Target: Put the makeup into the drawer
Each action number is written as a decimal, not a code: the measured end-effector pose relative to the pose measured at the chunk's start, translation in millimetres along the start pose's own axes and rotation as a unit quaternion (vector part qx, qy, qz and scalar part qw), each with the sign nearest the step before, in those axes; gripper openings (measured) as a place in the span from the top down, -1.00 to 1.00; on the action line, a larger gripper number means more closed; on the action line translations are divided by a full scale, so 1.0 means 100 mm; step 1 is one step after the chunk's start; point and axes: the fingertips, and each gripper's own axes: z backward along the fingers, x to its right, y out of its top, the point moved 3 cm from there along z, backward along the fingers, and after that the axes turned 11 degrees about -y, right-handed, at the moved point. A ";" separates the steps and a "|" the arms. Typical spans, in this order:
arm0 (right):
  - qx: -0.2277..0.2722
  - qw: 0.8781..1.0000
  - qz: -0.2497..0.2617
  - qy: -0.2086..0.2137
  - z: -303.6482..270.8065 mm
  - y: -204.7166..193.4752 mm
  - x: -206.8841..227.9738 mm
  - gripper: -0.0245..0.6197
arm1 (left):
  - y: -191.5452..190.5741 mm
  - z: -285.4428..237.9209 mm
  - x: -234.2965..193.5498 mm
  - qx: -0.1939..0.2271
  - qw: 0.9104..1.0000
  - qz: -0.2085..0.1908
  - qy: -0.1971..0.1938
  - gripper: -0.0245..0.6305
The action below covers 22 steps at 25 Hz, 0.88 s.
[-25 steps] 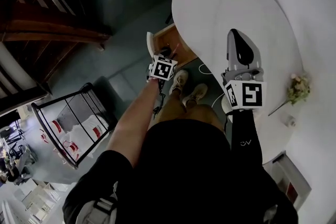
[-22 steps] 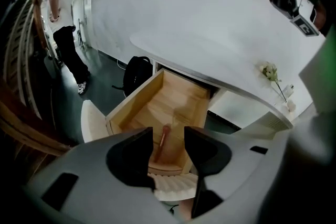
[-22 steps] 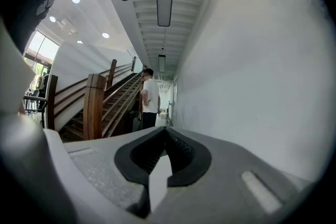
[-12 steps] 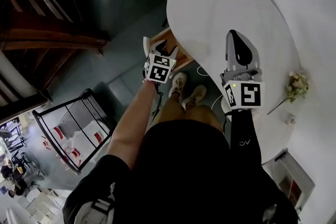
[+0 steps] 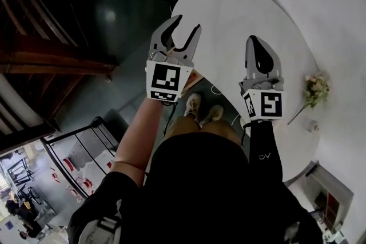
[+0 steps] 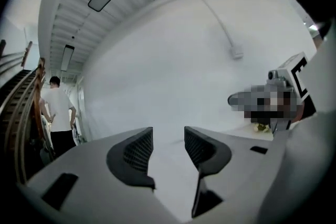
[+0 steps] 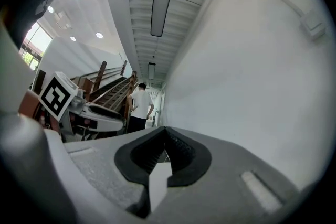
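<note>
No makeup shows in any view. In the head view my left gripper (image 5: pixel 188 22) is held up over the near-left edge of the white table (image 5: pixel 240 14), its jaws wide open and empty. Only a sliver of the wooden drawer (image 5: pixel 194 78) peeks out below it. The left gripper view shows the same open jaws (image 6: pixel 168 139) against a bare white wall. My right gripper (image 5: pixel 256 40) hovers over the table, jaws shut with nothing in them. The right gripper view shows its pads (image 7: pixel 167 145) meeting and the left gripper (image 7: pixel 79 107) off to the left.
A small bunch of flowers (image 5: pixel 315 89) and a small white item (image 5: pixel 313 126) lie on the table's right side. My feet (image 5: pixel 201 106) stand on the dark floor under the table edge. A black wire rack (image 5: pixel 80 151) is at lower left. A person in a white shirt (image 6: pixel 56 113) stands by the stairs.
My left gripper has risen from down by the drawer to table height and its jaws have spread wide. The drawer is now mostly hidden. The right gripper has shifted only slightly.
</note>
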 end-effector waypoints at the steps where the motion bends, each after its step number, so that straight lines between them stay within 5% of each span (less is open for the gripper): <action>1: 0.002 1.000 0.000 -0.005 0.02 0.02 0.03 0.91 | 0.08 -0.01 0.04 0.005 1.000 -0.003 -0.007 0.35; 7: 0.008 0.997 0.004 -0.075 0.30 0.09 0.45 0.91 | 0.28 -0.30 0.55 0.017 0.995 -0.018 -0.092 0.35; 12: 0.004 0.988 0.006 -0.155 0.73 0.11 0.96 0.91 | 0.45 -0.68 1.22 0.029 0.982 -0.033 -0.183 0.35; 16: -0.016 0.966 0.008 -0.258 1.32 0.07 1.45 0.91 | 0.56 -1.03 1.99 0.033 0.955 -0.043 -0.292 0.35; 22: -0.022 0.928 0.016 -0.371 2.19 0.08 1.89 0.91 | 0.70 -1.22 2.95 0.047 0.912 -0.055 -0.403 0.35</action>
